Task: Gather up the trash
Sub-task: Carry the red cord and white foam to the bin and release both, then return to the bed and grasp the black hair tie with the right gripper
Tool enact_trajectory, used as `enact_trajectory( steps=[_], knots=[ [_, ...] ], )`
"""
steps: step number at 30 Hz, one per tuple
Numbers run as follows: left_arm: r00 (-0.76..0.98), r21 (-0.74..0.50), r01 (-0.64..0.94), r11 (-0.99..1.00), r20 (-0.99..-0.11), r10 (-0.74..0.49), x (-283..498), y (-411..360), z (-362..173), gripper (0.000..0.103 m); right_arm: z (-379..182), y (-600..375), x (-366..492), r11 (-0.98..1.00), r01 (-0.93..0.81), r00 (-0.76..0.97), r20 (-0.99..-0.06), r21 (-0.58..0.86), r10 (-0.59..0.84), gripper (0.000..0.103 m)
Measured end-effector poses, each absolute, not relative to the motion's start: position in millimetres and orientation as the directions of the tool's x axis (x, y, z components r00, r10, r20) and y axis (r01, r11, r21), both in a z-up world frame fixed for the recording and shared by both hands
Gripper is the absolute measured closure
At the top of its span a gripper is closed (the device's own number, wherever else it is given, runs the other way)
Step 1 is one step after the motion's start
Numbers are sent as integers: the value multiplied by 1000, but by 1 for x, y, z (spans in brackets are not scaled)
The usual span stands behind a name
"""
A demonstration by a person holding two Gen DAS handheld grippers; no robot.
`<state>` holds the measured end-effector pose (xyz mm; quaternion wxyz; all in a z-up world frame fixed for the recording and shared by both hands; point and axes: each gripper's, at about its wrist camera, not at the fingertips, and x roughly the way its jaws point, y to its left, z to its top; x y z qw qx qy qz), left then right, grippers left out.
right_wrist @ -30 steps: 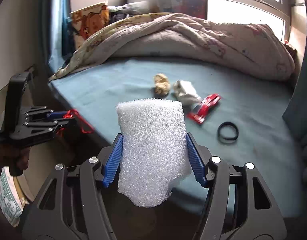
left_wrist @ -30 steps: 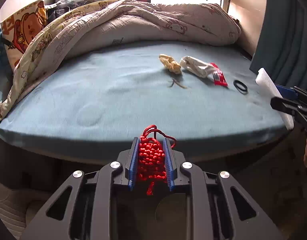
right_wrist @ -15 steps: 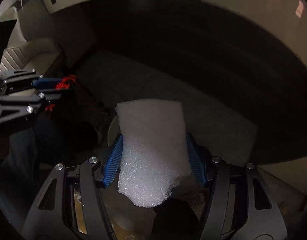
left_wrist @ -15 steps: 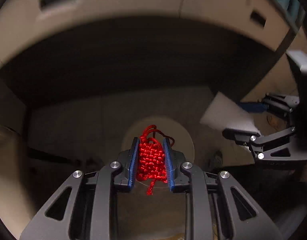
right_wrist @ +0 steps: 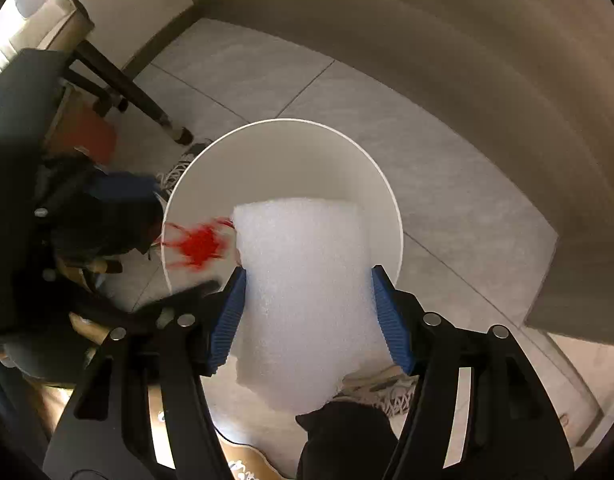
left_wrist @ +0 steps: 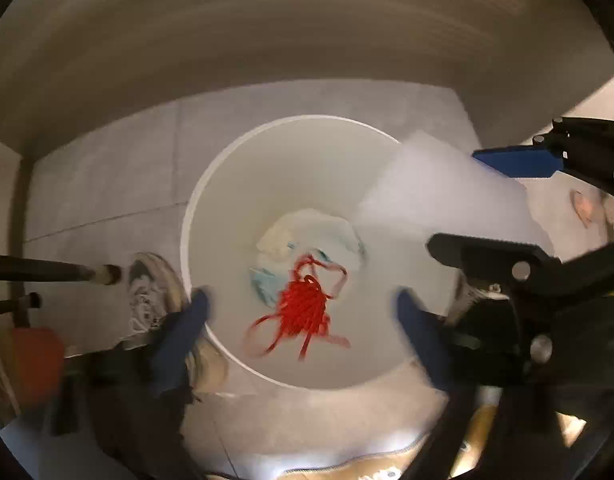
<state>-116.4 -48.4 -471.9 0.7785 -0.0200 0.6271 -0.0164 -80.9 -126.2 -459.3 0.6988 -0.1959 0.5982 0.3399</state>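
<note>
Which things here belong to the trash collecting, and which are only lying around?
Belong to the job:
- red cord, blurred, free between the open left gripper fingers, over the bin
- white foam piece, held by the right gripper
- white bin
- crumpled trash at its bottom

Just lying about:
- shoe
- chair leg
- orange box

I count one white bin (left_wrist: 211, 216). One red string knot (left_wrist: 303, 312) is inside it. One white foam piece (right_wrist: 307, 280) sits in my right tongs (right_wrist: 309, 314). I see two tongs, with my left tongs (left_wrist: 299, 320) spread wide.
</note>
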Motion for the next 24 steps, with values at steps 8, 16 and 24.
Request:
enact_trajectory(
  steps=[8, 16, 24],
  knots=[
    [184, -29, -23, 999, -983, -24, -122, -16, -455, 7, -482, -116, -81, 691, -715, 36, -981, 108, 190, 44],
    [243, 33, -125, 992, -968, 63, -124, 53, -389, 7, -481, -106, -86, 691, -718, 39, -987, 79, 154, 5],
    [377, 44, -137, 990, -922, 94, -142, 73, -252, 7, -324, -134, -106, 665, -741, 212, -907, 93, 364, 5]
  ],
)
